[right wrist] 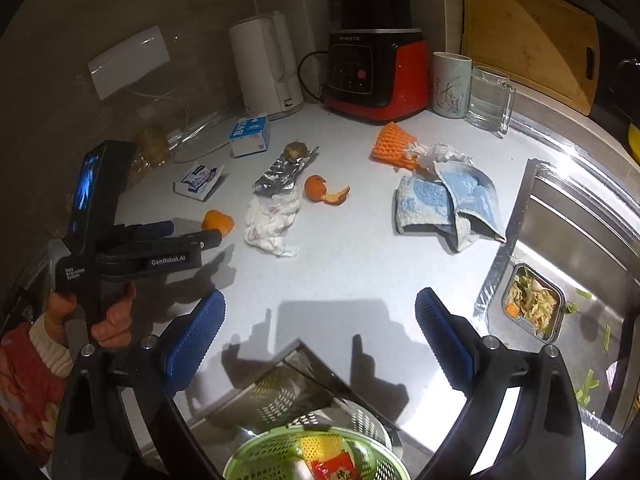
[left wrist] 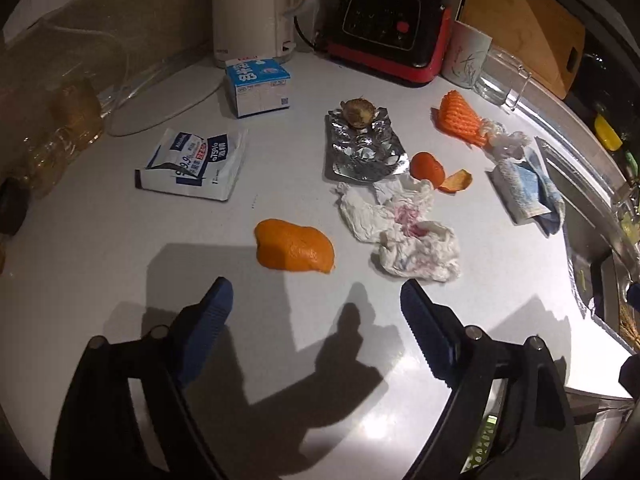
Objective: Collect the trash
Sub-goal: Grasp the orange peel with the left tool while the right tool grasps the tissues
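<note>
White counter beside a steel sink, littered. Left gripper spread wide, empty, above bare counter just short of an orange peel. Crumpled tissue, foil, wipes packet and carton lie beyond. Right gripper also spread, empty, over a green basket holding a red wrapper.

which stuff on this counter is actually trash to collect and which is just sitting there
Trash: orange peel, stained tissue, crumpled foil, orange foam net, wipes packet.
Just there: kettle, blender, cup, glass mug, cutting board.
</note>
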Demonstrator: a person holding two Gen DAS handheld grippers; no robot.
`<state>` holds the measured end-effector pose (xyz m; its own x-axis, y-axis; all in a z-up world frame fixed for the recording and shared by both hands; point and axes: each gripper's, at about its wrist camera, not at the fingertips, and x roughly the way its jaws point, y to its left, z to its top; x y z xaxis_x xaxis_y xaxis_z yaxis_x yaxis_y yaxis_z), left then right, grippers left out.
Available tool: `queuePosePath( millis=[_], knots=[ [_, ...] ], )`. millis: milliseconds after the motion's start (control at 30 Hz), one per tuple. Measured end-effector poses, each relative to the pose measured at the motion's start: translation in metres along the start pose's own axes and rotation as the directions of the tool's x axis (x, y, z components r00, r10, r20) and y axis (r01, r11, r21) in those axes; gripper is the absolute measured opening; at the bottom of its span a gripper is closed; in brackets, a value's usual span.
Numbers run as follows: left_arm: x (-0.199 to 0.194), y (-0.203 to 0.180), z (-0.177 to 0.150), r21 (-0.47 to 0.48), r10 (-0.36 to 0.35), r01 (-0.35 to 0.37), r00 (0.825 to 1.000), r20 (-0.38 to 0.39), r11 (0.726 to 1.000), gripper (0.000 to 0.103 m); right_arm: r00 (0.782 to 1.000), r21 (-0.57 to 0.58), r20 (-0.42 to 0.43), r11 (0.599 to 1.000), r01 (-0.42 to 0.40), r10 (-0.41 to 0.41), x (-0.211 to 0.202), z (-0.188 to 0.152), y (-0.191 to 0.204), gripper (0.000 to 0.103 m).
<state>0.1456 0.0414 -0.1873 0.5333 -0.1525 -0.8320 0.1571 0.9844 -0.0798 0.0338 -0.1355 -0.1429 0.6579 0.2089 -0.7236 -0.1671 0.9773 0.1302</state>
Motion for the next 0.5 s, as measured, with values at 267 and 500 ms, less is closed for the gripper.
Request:
queuePosePath(
  millis=[267, 500],
  knots=[
    [0.035, 0.006, 0.014, 0.04, 0.008, -0.007, 0.999, -0.031, 0.999, 0.062, 1.0, 0.021, -0.023, 1.0, 0.0, 0.001, 0.044, 0.03, 0.001, 0.095],
    [0.035, 0.012, 0.02, 0.038, -0.038, 0.039, 0.999, -0.02, 0.999, 0.016, 0.998, 0.016, -0.052, 0.999, -0.036, 0.037, 0.074, 0.043, 0.011, 0.095]
  ],
)
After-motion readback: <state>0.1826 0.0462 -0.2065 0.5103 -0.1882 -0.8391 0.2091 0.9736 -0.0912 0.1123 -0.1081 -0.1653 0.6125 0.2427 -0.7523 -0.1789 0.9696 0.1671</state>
